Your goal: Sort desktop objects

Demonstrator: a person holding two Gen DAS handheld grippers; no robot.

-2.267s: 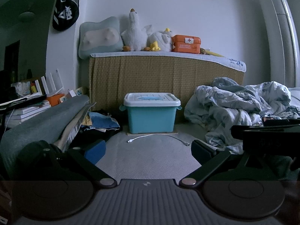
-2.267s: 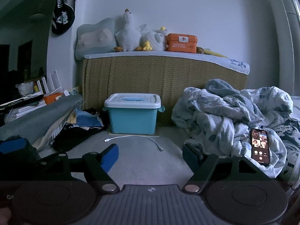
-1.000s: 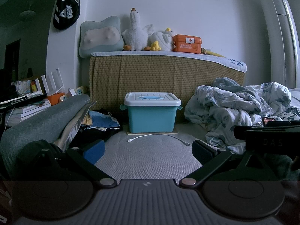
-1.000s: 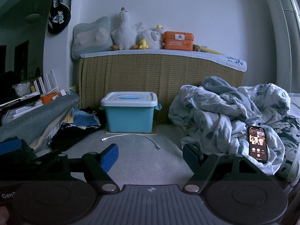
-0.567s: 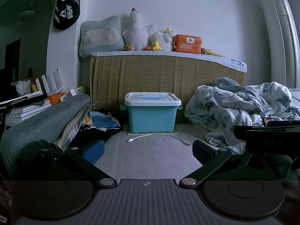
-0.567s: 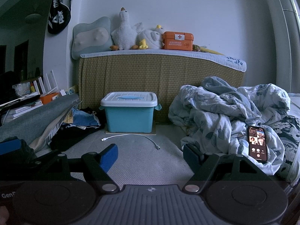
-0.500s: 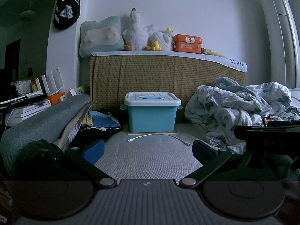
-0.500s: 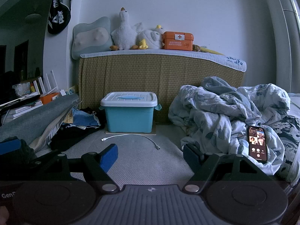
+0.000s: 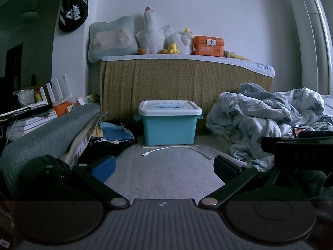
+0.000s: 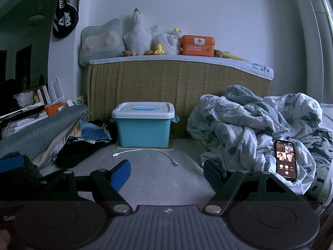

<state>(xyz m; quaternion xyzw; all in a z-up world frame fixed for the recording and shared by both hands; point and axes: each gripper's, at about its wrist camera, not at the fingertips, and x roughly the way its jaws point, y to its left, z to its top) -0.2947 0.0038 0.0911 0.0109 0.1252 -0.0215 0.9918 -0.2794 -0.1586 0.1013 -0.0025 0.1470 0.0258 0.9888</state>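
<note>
A teal storage box with a white lid (image 9: 170, 125) (image 10: 144, 125) stands on the grey mat against the woven headboard. A white charging cable (image 9: 177, 151) (image 10: 145, 153) lies on the mat just in front of it. A lit phone (image 10: 285, 159) rests on the crumpled blue quilt at the right. My left gripper (image 9: 164, 166) is open, low over the mat, with nothing between its blue pads. My right gripper (image 10: 167, 173) is open too and empty, short of the cable. In the left wrist view the right gripper's body (image 9: 299, 152) fills the right edge.
A crumpled quilt (image 10: 249, 125) covers the right side. Dark and blue clothes (image 10: 87, 139) and a grey rolled mat (image 9: 47, 133) lie at the left, with books and a router behind. Plush toys (image 9: 152, 35) and an orange first-aid box (image 9: 208, 45) sit on the headboard ledge.
Between the oldest frames and one second ago the right wrist view shifted slightly. Over the last second nothing has visibly changed.
</note>
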